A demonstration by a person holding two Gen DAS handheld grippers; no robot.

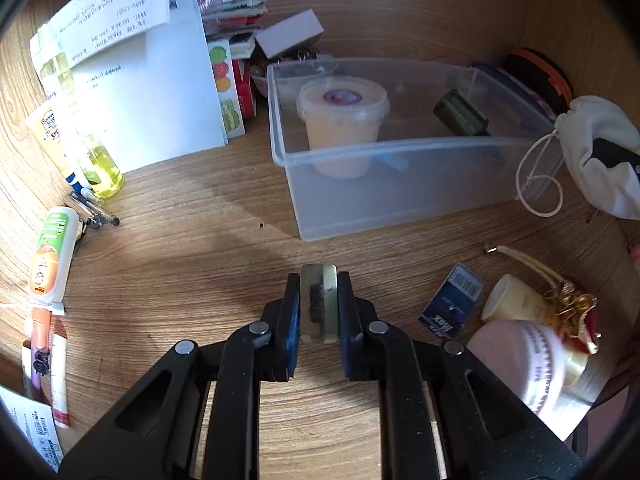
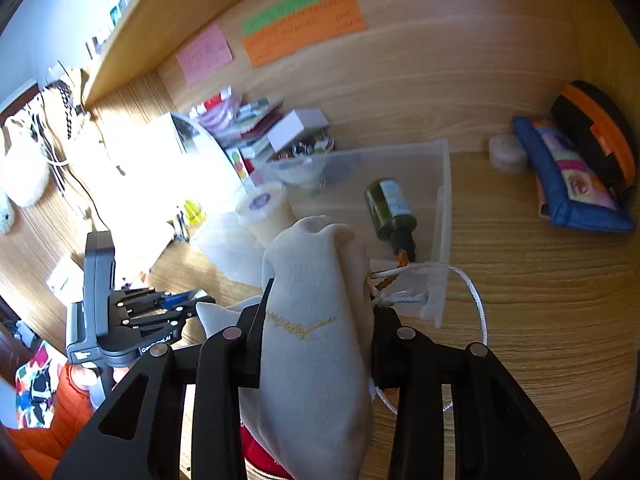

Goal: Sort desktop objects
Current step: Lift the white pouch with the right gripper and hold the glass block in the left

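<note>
My left gripper (image 1: 319, 307) is shut on a small flat metallic case (image 1: 319, 300), held above the wooden desk in front of a clear plastic bin (image 1: 400, 196). The bin holds a lidded cream tub (image 1: 342, 120) and a dark green bottle (image 1: 460, 114) lying on its side. My right gripper (image 2: 316, 320) is shut on a white drawstring pouch (image 2: 316, 312), held near the bin's right corner (image 2: 440, 240); the pouch also shows in the left wrist view (image 1: 600, 152). The left gripper shows in the right wrist view (image 2: 176, 308).
Tubes and a yellow bottle (image 1: 102, 164) line the left edge beside white papers (image 1: 160, 92). A blue box (image 1: 452, 304), a cream tube (image 1: 516, 300) and a pink roll (image 1: 524, 360) lie at the right. Colourful pouches (image 2: 576, 176) lean at the back right.
</note>
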